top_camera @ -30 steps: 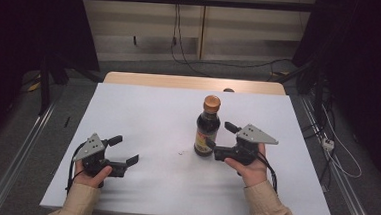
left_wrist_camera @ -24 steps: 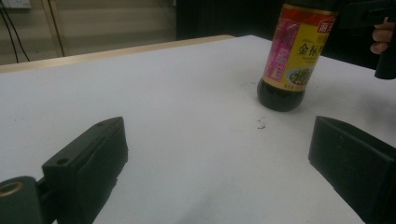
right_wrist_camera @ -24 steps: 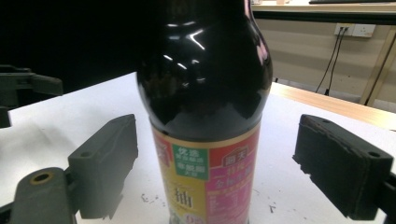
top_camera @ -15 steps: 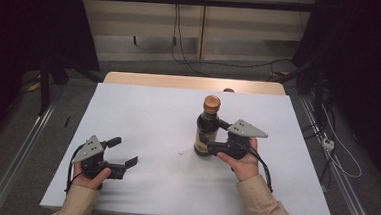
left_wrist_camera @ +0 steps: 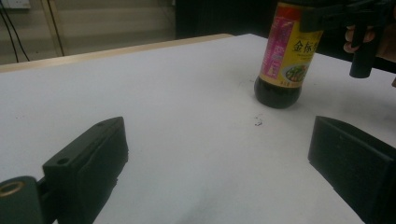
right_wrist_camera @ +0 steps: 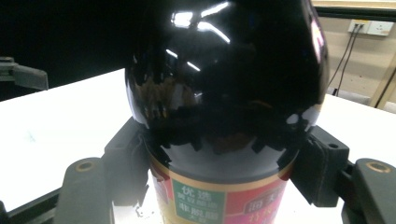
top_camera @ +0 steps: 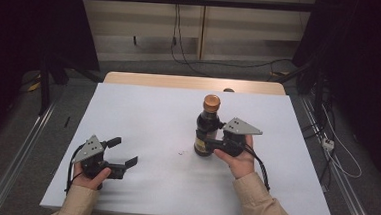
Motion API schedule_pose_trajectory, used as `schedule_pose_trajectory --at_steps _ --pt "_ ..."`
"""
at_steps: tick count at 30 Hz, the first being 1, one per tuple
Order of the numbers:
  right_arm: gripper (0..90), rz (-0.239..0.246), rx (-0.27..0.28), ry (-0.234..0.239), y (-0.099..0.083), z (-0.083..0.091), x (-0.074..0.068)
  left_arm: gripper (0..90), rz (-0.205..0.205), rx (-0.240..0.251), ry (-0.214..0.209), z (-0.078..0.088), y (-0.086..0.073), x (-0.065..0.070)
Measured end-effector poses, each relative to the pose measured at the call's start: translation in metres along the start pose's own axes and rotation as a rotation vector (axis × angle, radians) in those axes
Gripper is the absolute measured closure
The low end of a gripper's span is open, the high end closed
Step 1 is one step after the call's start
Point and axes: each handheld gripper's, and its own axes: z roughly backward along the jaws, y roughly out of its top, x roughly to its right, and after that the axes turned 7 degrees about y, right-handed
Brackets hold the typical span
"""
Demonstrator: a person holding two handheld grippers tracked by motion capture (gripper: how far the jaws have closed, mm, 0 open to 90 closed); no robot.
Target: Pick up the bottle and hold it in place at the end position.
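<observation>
Bottle of dark sauce stands upright right of the table's centre. Right gripper, whose jaws have just been closing, clamps its labelled body from 3 o'clock, low enough for a stable lift. Left gripper rests at 8 o'clock, jaws apart and holding nothing. Open surface surrounds the bottle; edges lie well apart.
</observation>
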Motion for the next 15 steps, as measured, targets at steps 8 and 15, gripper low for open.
schedule_pose_trajectory --at_steps 8,15 --pt "30.5 0.017 0.015 -0.009 -0.0008 -0.0012 -0.0025 4.8 -0.022 0.000 -0.014 0.0017 0.0001 0.0027" --pt "30.7 0.007 0.015 -0.007 0.0011 -0.0037 -0.0013 4.7 -0.001 0.020 -0.002 0.0060 0.0002 -0.0008"
